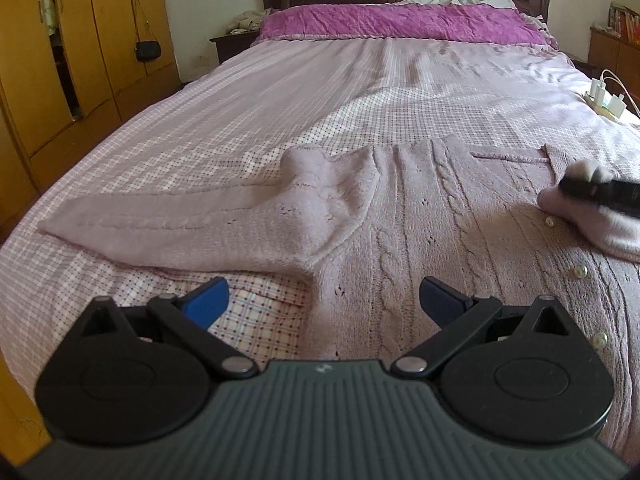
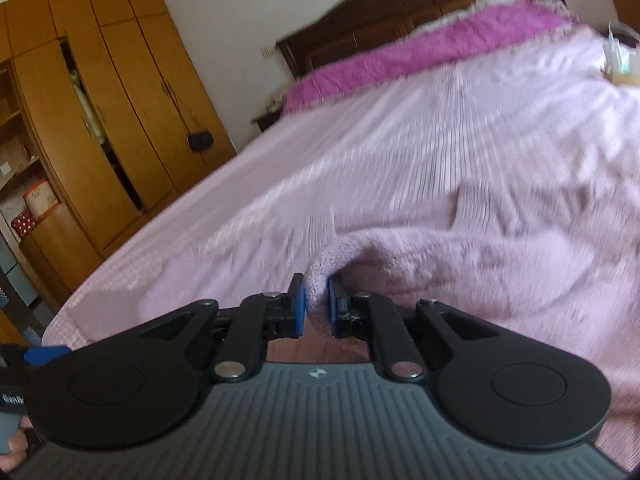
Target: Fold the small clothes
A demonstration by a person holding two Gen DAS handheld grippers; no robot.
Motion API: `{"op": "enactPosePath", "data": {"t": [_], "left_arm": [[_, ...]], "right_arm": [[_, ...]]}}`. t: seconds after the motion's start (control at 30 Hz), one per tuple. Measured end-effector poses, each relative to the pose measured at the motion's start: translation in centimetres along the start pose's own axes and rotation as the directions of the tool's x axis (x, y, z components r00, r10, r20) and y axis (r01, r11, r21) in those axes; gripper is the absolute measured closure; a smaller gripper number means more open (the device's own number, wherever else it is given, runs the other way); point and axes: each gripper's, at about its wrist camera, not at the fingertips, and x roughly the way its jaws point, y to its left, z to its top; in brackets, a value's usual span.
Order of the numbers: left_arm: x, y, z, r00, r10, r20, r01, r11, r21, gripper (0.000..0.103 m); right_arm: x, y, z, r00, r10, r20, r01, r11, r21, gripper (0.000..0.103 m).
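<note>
Right gripper (image 2: pixel 316 306) fingers (image 2: pixel 298 306) tight on pink sweater (image 2: pixel 440 264) fold

Orange wardrobe (image 1: pixel 60 60) beside dark-headboard bed (image 1: pixel 280 92)

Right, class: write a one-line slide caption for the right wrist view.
Right gripper shut on a fold of the pink knitted cardigan above the checked bedspread.

L gripper (image 1: pixel 324 304) agape, R gripper (image 2: pixel 316 306) clamped.
</note>
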Motion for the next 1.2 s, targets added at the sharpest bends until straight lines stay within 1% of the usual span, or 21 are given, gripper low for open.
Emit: {"op": "enactPosePath", "data": {"t": [0.03,0.1,0.13,0.2,0.23,0.3,0.4,0.5,0.6,0.7,0.83,0.97,1.03,1.2], "left_arm": [[0.1,0.0,0.0,1.0,-0.003,0.0,0.003,1.0,-0.001,0.0],[0.2,-0.1,0.2,1.0,-0.009,0.002,0.009,1.0,0.001,0.0],[0.2,-0.2,0.3,1.0,-0.013,0.005,0.013,1.0,0.003,0.0],[0.2,-0.4,0.5,1.0,-0.022,0.011,0.022,1.0,0.009,0.0],[0.2,-0.5,0.6,0.999,-0.029,0.015,0.029,1.0,0.012,0.0],[0.1,-0.8,1.0,0.999,-0.047,0.023,0.047,0.999,0.02,0.0],[-0.1,-1.4,1.9,0.996,-0.078,0.046,0.077,0.996,0.04,0.0],[-0.3,-2.5,2.9,0.991,-0.115,0.067,0.111,0.992,0.064,0.0],[-0.4,-3.9,3.9,0.984,-0.157,0.082,0.149,0.984,0.094,0.0],[-0.3,-5.7,4.6,0.976,-0.195,0.092,0.182,0.974,0.135,0.0],[0.1,-8.1,5.2,0.965,-0.247,0.087,0.229,0.958,0.172,0.0],[1.0,-10.8,5.9,0.945,-0.317,0.077,0.298,0.935,0.195,0.0],[1.6,-12.1,6.2,0.932,-0.358,0.065,0.338,0.918,0.206,0.0],[3.3,-15.6,6.6,0.911,-0.411,0.04,0.389,0.886,0.252,0.0]], "right_arm": [[0.4,-0.1,-0.2,1.0,-0.001,-0.015,0.001,1.0,0.008,0.089],[0.8,-0.5,-0.7,0.999,0.006,-0.043,-0.004,1.0,0.029,0.078],[1.0,-0.5,-1.0,0.998,0.012,-0.058,-0.009,0.999,0.037,0.075],[0.9,-0.8,-0.9,0.997,0.026,-0.07,-0.023,0.999,0.047,0.064],[1.0,-0.8,-0.6,0.997,0.034,-0.072,-0.03,0.998,0.047,0.061],[0.5,-0.8,0.0,0.996,0.046,-0.077,-0.043,0.998,0.04,0.049],[-1.4,-1.0,0.7,0.995,0.059,-0.075,-0.058,0.998,0.018,0.042],[-3.9,-1.3,1.0,0.996,0.048,-0.071,-0.047,0.999,0.004,0.04],[-6.1,-2.6,1.6,0.999,0.016,-0.051,-0.015,1.0,0.014,0.039],[-8.2,-4.3,2.0,0.999,-0.021,-0.029,0.022,0.998,0.057,0.038],[-10.5,-6.8,2.2,0.997,-0.075,0.004,0.074,0.99,0.119,0.036],[-11.9,-8.7,2.1,0.991,-0.129,0.034,0.121,0.975,0.184,0.035],[-12.3,-9.7,2.0,0.988,-0.149,0.047,0.135,0.967,0.215,0.035],[-12.0,-11.5,1.7,0.979,-0.195,0.06,0.171,0.944,0.284,0.035]]}}
